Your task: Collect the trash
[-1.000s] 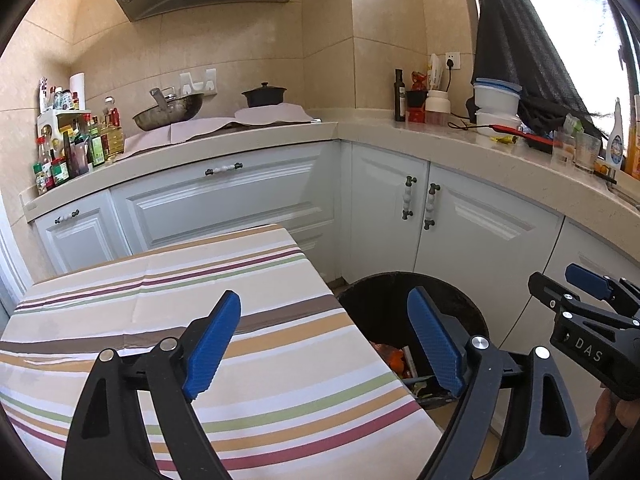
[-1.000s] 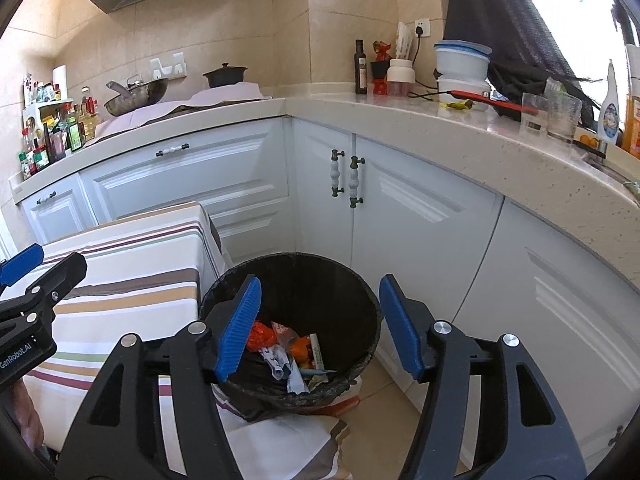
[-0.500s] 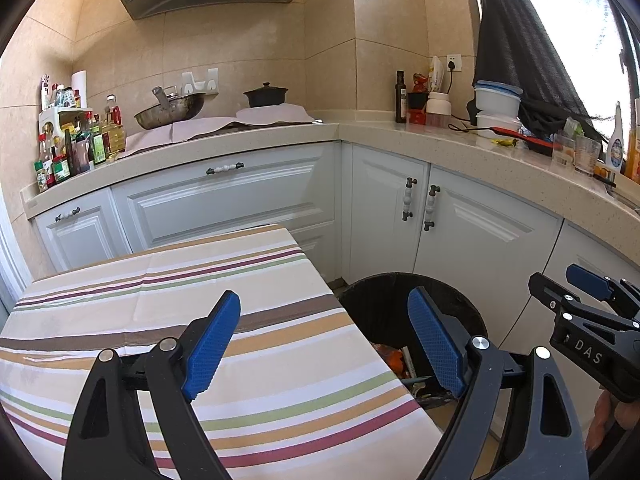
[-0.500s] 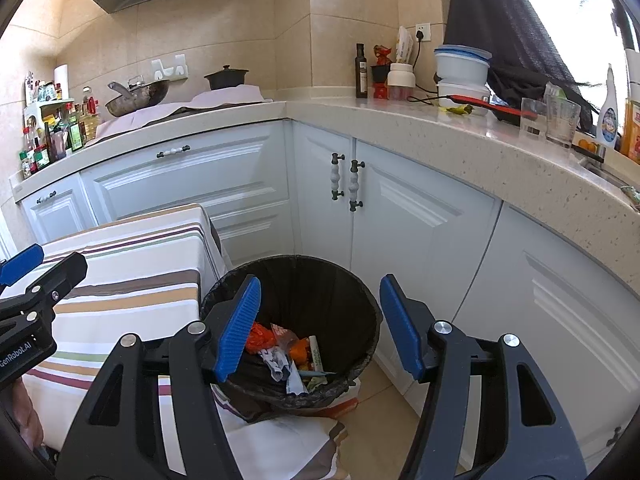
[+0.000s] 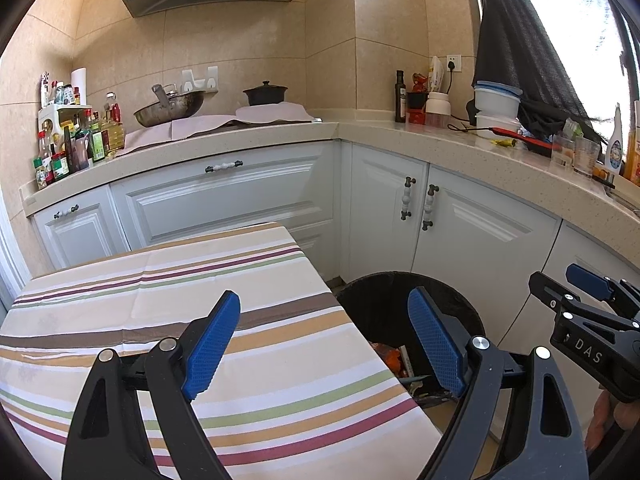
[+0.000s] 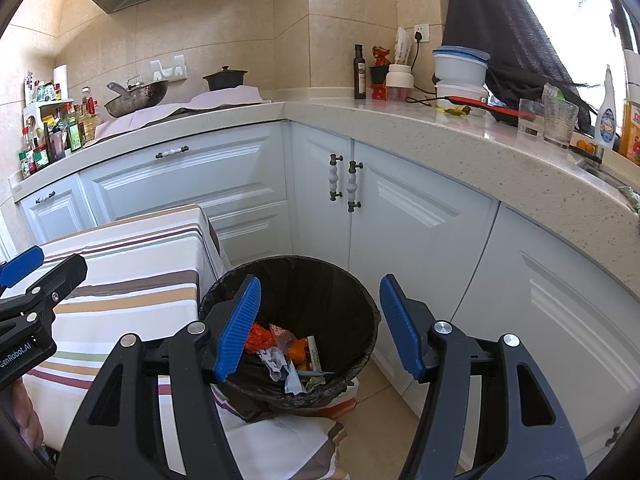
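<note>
- The left gripper [image 5: 324, 340] hangs above a striped tablecloth [image 5: 160, 280], its 2 blue-padded jaws spread wide with nothing between them.
- The right gripper [image 6: 320, 320] hangs just over a black trash bin [image 6: 362, 300], jaws likewise spread and empty.
- The trash [image 6: 286, 350] lies in the bottom of the bin, directly below and ahead of the right gripper's fingers: orange wrappers, crumpled paper and a small carton-like piece.
- Judging by looks, these scraps are light, thin and crushable, so they would likely deform or slip from a loose pinch; a crumpled fold or an edge seems the best place to grip.
- The bin's black liner [image 6: 224, 284] is soft film folded over the rim, likely to sag if gathered there.
- In the left view, the bin sits ahead and right of the jaws, half hidden by the table edge and the right pad.
- The bin's base is concealed by draped cloth, and how deep the trash goes cannot be told.
- No loose trash shows on the tablecloth; the nearest part lies behind the gripper frame.
</note>
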Action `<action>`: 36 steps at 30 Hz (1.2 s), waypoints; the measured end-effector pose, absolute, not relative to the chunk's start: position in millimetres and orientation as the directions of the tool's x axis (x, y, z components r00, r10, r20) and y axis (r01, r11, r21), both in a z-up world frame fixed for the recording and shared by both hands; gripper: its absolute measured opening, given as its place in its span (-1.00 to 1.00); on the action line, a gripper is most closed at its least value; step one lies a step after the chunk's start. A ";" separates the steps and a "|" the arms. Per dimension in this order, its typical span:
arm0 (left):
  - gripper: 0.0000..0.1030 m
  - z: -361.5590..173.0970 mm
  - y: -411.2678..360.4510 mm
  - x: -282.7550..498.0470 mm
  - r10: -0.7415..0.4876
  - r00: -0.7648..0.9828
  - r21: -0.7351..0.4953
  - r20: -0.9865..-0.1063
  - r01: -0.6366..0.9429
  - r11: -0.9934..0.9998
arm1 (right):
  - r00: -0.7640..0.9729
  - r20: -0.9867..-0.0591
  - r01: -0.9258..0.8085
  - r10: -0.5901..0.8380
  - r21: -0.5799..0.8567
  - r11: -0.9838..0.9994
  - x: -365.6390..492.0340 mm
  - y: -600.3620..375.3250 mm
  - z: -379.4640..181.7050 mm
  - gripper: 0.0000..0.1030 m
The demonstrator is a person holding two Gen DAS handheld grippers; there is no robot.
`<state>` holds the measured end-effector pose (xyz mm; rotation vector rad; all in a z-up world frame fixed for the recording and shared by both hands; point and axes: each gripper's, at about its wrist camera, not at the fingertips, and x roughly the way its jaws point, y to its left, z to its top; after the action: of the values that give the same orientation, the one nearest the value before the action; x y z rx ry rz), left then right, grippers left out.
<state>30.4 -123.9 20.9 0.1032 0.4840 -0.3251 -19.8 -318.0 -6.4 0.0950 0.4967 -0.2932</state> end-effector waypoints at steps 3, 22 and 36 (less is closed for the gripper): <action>0.62 21.2 -124.0 30.0 -0.283 0.835 0.021 -0.472 0.331 0.943 | 0.838 -0.483 0.299 -0.254 0.019 0.954 -19.7 -318.5 -6.4 0.17; 0.63 22.2 -126.9 27.8 -0.286 0.838 0.018 -0.464 0.331 0.943 | 0.838 -0.483 0.300 -0.254 0.017 0.954 -19.9 -317.1 -6.8 0.17; 0.64 19.3 -132.3 32.2 -0.290 0.827 -0.005 -0.481 0.329 0.944 | 0.833 -0.494 0.294 -0.250 0.014 0.956 -21.1 -321.9 -9.0 0.19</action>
<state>32.2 -132.3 19.3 0.0795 0.4981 -0.3290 -21.1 -321.9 -9.0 0.0903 0.5103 -0.2885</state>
